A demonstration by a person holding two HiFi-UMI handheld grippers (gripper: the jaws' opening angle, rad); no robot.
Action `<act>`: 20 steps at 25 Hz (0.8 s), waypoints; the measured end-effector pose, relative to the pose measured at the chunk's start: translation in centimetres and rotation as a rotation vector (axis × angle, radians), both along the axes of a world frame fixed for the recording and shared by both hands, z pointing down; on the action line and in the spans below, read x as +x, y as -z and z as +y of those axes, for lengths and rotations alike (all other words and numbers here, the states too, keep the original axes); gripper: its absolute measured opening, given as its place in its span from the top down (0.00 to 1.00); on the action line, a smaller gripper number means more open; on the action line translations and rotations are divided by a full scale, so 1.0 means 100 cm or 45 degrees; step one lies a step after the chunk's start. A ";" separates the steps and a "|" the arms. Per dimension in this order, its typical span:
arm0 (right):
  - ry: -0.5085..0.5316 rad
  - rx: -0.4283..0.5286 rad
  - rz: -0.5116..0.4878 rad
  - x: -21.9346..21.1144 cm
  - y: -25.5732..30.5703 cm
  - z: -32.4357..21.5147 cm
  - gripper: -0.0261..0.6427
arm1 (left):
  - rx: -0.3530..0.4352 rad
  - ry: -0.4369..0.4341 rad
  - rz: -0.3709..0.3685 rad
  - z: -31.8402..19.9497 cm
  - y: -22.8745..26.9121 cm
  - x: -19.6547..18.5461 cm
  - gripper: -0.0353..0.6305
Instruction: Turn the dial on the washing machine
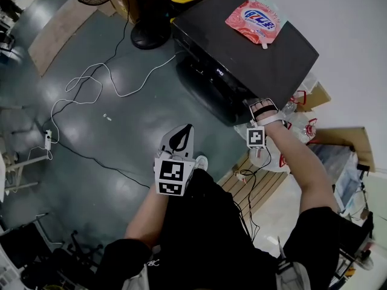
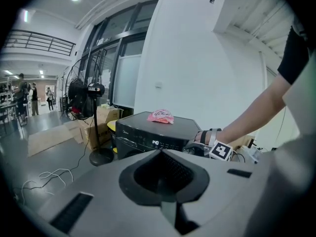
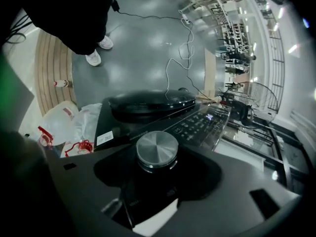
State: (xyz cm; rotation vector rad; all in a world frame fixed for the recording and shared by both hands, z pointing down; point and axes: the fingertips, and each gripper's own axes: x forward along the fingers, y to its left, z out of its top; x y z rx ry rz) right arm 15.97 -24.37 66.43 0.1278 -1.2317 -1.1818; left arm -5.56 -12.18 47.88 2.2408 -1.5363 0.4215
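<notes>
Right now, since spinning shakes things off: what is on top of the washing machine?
A pink pouch lies on the washing machine; the surface beneath it is covered.

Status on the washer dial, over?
Left gripper shut, empty, away from machine. Right gripper closed round dial on washing machine. Nothing blocking.

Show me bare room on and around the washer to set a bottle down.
Free: the black washing machine's lid, between the pink pouch and the control panel; grey floor between the white cable and the machine's front. Crowded: white plastic bags and brown cardboard beside the right claw on the silver dial.
</notes>
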 end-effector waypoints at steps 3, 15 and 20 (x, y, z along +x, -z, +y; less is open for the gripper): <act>-0.143 -0.074 -0.296 -0.015 -0.003 0.015 0.56 | -0.019 -0.034 -0.010 0.002 -0.005 0.001 0.93; -0.248 0.224 -0.205 0.007 0.001 0.003 0.56 | -0.056 -0.159 -0.041 -0.006 -0.021 0.018 0.93; -0.264 0.264 -0.275 0.006 0.001 0.004 0.56 | -0.069 -0.180 -0.044 -0.007 -0.027 0.027 0.93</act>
